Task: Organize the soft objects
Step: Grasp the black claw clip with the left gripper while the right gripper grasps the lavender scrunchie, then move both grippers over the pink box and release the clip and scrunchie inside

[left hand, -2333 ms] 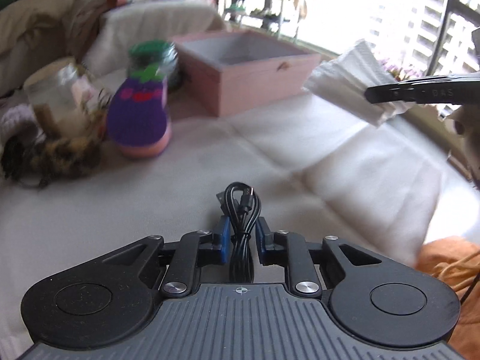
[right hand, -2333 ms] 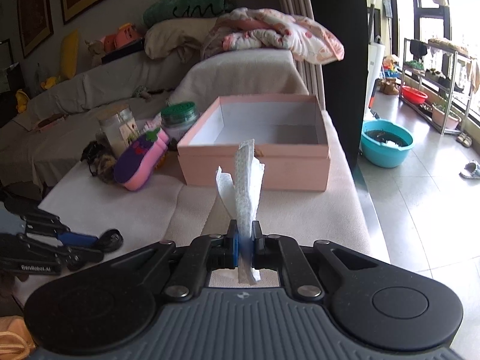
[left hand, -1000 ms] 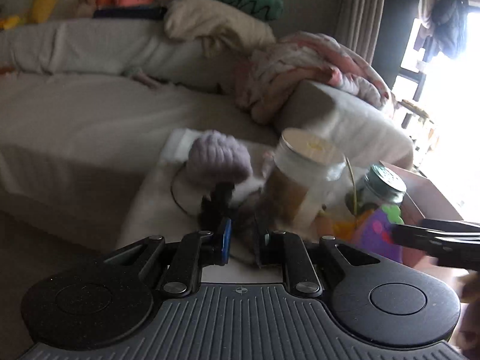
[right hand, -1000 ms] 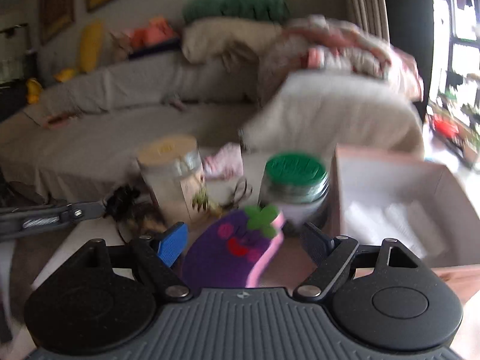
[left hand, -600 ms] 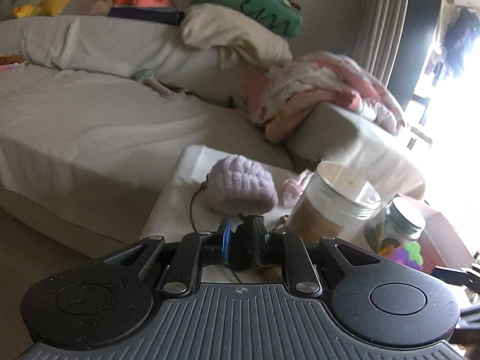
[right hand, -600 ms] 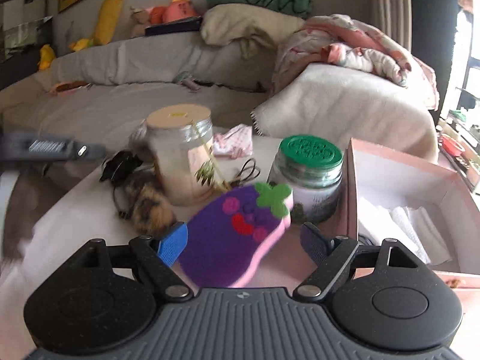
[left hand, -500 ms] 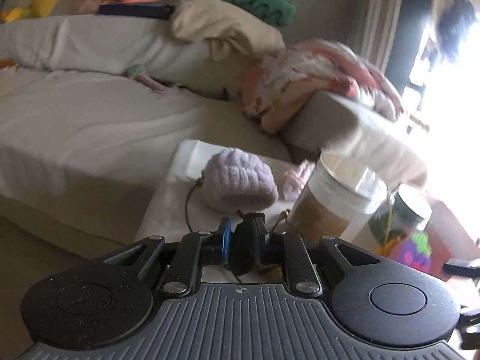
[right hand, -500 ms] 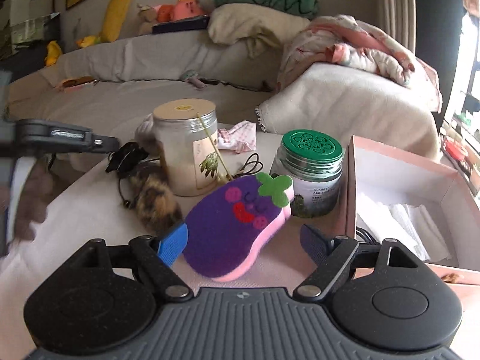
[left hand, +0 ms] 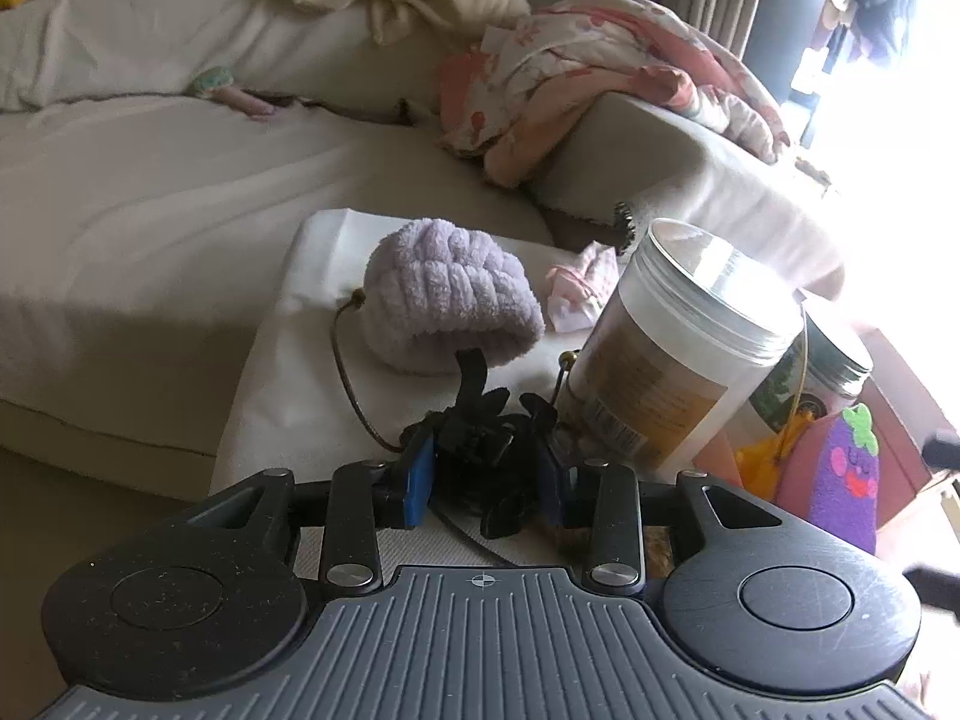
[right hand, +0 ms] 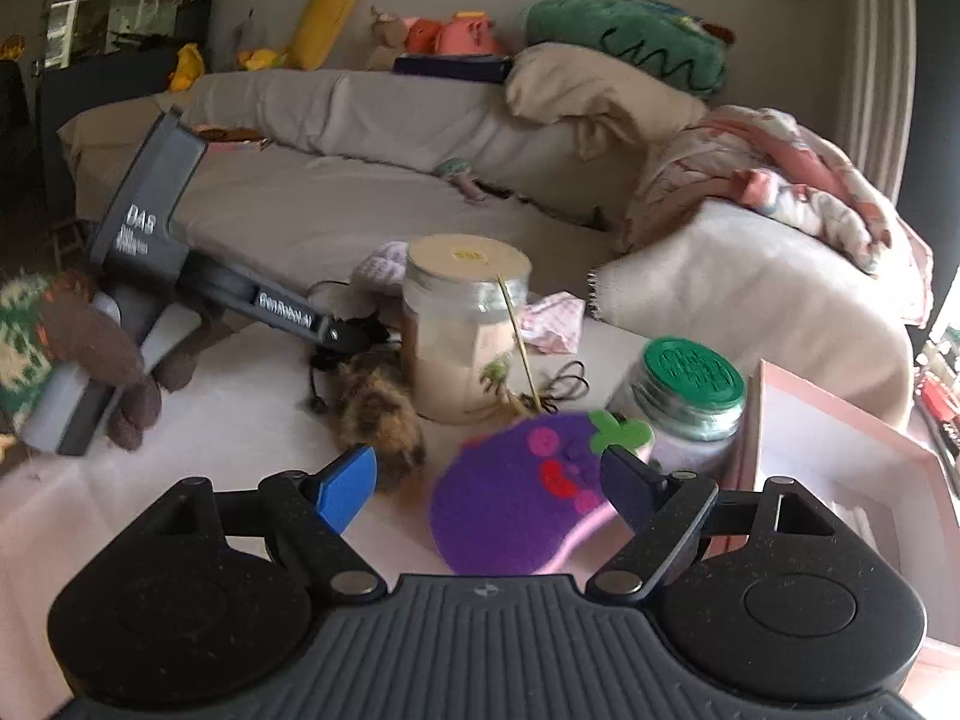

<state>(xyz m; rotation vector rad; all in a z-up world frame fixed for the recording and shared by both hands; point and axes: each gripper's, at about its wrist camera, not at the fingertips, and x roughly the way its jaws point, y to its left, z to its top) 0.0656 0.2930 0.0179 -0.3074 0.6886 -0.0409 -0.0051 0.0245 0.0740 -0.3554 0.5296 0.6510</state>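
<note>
My left gripper (left hand: 485, 474) has its jaws a little apart around a black coiled cable (left hand: 480, 456) lying on the white table, beside a lilac fluffy headband (left hand: 444, 300) and a mottled brown fur scrunchie (right hand: 378, 414). My right gripper (right hand: 489, 474) is open and empty, its fingers on either side of a purple eggplant plush (right hand: 516, 510) without touching it. The plush also shows in the left wrist view (left hand: 840, 480). The pink box (right hand: 852, 468) stands at the right. The left gripper also shows in the right wrist view (right hand: 354, 333).
A tall clear jar with a tan lid (right hand: 465, 336) and a green-lidded jar (right hand: 690, 396) stand mid-table. A small pink cloth (right hand: 555, 315) lies behind them. A grey sofa (right hand: 360, 192) with pillows and blankets runs behind the table.
My left jaws have opened from around the black cable, which now rests on the table. My right gripper has moved closer to the eggplant plush, still open.
</note>
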